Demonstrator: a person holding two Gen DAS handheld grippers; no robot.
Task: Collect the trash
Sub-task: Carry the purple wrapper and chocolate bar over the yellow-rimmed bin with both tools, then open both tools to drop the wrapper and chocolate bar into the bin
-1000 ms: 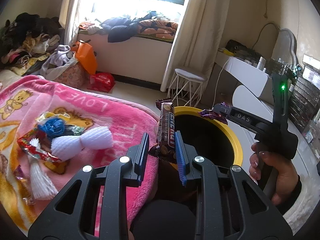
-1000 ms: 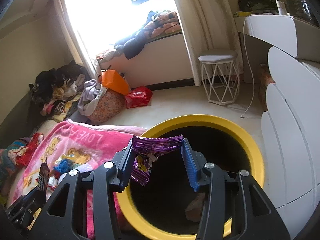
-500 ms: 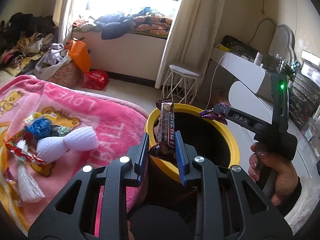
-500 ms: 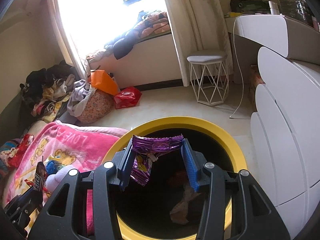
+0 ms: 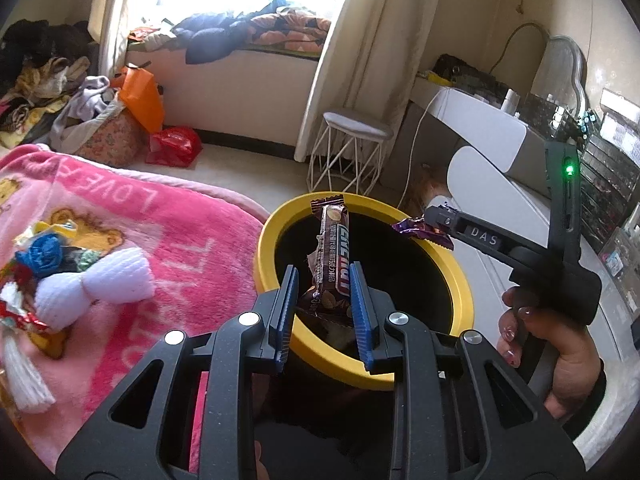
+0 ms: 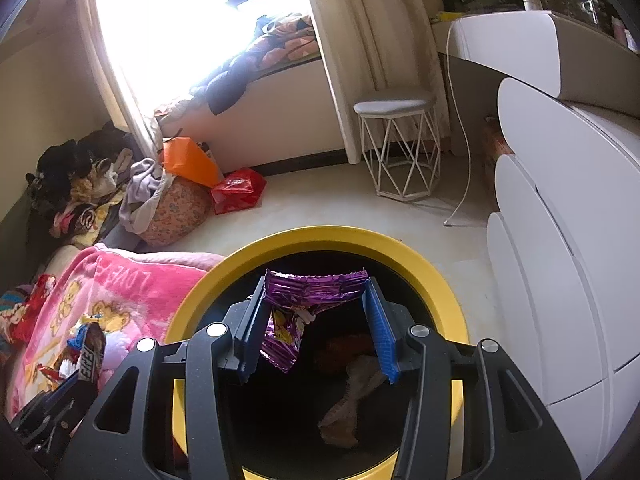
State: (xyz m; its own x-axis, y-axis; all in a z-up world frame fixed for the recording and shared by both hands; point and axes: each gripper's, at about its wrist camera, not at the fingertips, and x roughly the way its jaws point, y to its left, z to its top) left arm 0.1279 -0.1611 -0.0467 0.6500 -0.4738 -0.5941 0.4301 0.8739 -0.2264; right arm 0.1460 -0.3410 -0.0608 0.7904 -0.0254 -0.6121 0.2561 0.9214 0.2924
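Observation:
My left gripper (image 5: pixel 323 280) is shut on a brown snack bar wrapper (image 5: pixel 333 256) that stands upright over the near rim of the yellow-rimmed black bin (image 5: pixel 276 228). My right gripper (image 6: pixel 316 292) is shut on a crumpled purple wrapper (image 6: pixel 316 290), stretched between its blue pads above the bin (image 6: pixel 436 276) opening. In the left wrist view the right gripper (image 5: pixel 430 222) reaches in from the right with the purple wrapper (image 5: pixel 420 230) at the bin's far rim, held by a hand (image 5: pixel 560 356). Crumpled trash (image 6: pixel 352 400) lies inside the bin.
A pink blanket (image 5: pixel 132 220) at left carries more litter: a white foam net (image 5: pixel 96 284), a blue crumpled piece (image 5: pixel 40 250) and colourful wrappers. A white wire stool (image 5: pixel 352 152), a white dresser (image 6: pixel 560 240), an orange bag (image 5: pixel 142 94) and a clothes pile stand around the floor.
Both grippers have moved forward and slightly down over the bin, which now looms larger. Each keeps its wrapper. The blanket litter has slid left in the left wrist view.

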